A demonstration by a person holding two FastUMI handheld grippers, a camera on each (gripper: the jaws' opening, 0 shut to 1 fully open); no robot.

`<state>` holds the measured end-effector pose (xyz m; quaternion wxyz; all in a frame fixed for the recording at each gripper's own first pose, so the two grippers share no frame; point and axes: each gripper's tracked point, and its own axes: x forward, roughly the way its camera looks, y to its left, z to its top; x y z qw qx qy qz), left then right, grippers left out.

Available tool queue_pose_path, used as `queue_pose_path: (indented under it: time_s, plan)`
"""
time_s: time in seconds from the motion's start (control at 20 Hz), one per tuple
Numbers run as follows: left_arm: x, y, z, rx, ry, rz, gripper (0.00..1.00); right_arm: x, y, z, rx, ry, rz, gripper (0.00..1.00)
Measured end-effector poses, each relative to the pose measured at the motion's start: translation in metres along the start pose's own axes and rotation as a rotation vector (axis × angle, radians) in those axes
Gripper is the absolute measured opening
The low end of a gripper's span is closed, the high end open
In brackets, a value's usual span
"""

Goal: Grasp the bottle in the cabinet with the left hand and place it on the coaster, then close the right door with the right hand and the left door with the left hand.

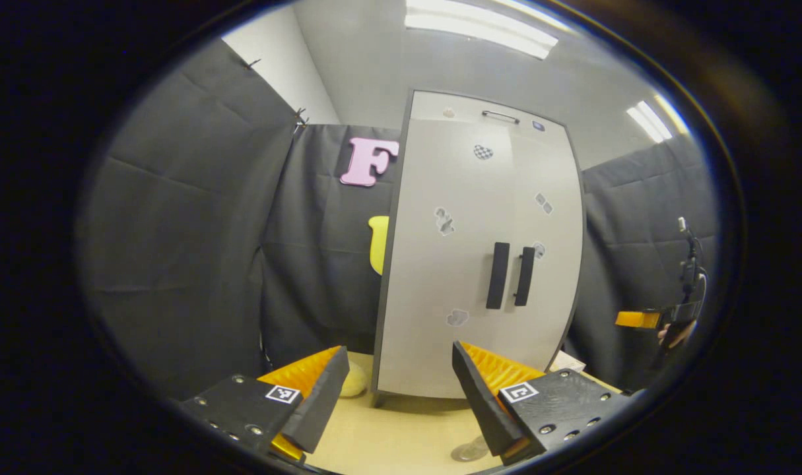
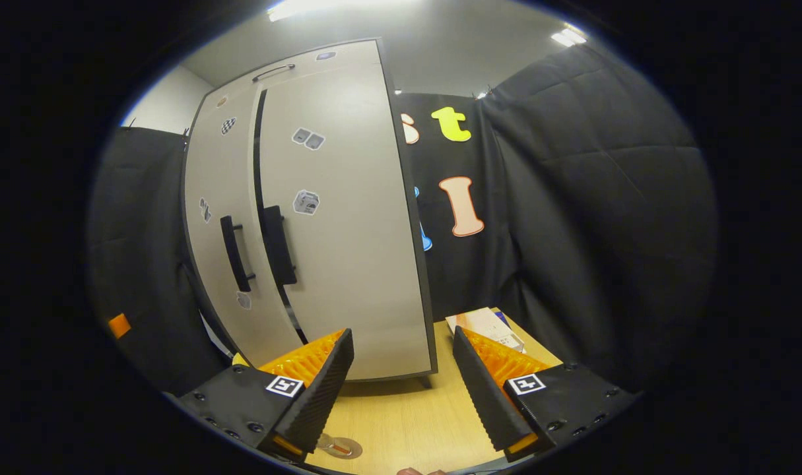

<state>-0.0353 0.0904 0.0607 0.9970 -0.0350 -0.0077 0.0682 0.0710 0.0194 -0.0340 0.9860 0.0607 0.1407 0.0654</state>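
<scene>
Wooden table point(image 1: 401, 429) | cabinet point(image 1: 480, 251) doors look shut, upright handles point(image 1: 509, 274) straight ahead of left claw point(image 1: 397, 402), spread, empty | right claw point(image 2: 401, 396) spread too.

This place is a recording booth, not a real home. Black cloth walls point(image 1: 189, 231) hang around a small wooden table point(image 2: 407, 409), a grey cabinet point(image 1: 480, 251) stands at the frame centre, and ceiling strip lights point(image 1: 480, 26) shine at the top.

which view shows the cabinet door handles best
The left gripper view: both black handles face the camera nearly head-on, side by side on the cabinet. The right gripper view shows the handles obliquely, from the side.
</scene>
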Motion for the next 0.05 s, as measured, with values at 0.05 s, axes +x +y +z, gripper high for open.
queue_pose_path:
  time_s: [0.05]
  plan:
    - [0.0010,-0.0018,-0.0016,-0.001,0.005,-0.006,0.94,-0.0003,-0.0006,0.0009,-0.003,-0.001,0.001,0.97]
